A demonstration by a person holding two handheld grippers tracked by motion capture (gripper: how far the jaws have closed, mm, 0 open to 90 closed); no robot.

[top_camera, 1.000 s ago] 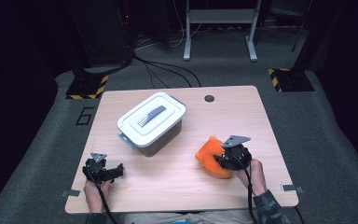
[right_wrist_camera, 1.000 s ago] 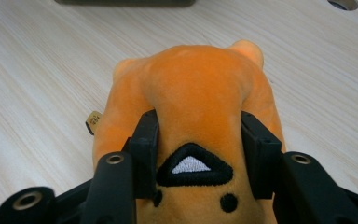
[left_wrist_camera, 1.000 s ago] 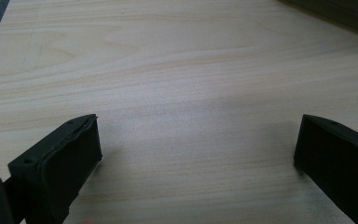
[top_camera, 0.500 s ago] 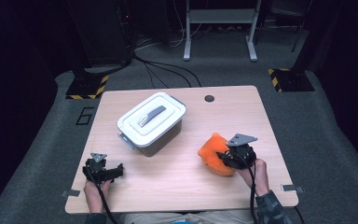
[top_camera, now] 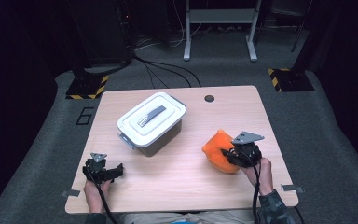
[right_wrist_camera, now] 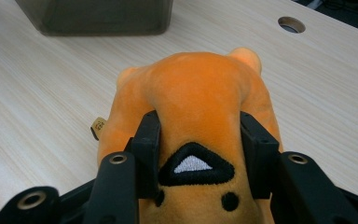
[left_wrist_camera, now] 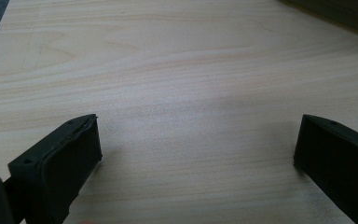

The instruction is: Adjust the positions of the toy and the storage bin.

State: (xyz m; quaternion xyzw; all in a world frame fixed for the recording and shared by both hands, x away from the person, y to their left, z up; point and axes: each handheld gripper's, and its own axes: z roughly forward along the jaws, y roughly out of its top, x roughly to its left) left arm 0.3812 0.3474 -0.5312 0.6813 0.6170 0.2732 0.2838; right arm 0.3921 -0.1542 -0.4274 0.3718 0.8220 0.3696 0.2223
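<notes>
An orange plush toy (top_camera: 217, 148) with a black-and-white triangle patch lies on the right part of the wooden table (top_camera: 196, 186). My right gripper (top_camera: 228, 156) is shut on the orange plush toy (right_wrist_camera: 200, 93), and both jaws press into its sides in the right gripper view. A grey lidded box (top_camera: 152, 122) with a handle on its white lid stands left of the table's centre. My left gripper (top_camera: 116, 171) rests near the table's front left corner with its jaws wide apart over bare wood (left_wrist_camera: 191, 93), nothing between them.
A round cable hole (top_camera: 209, 98) sits near the table's far edge. The box's dark wall (right_wrist_camera: 98, 16) is ahead and left of the toy. Black stands, cables and a metal frame stand on the grey floor beyond the table.
The plush toy and my right gripper have shifted slightly to the right and turned a little. The left gripper and the box have not moved.
</notes>
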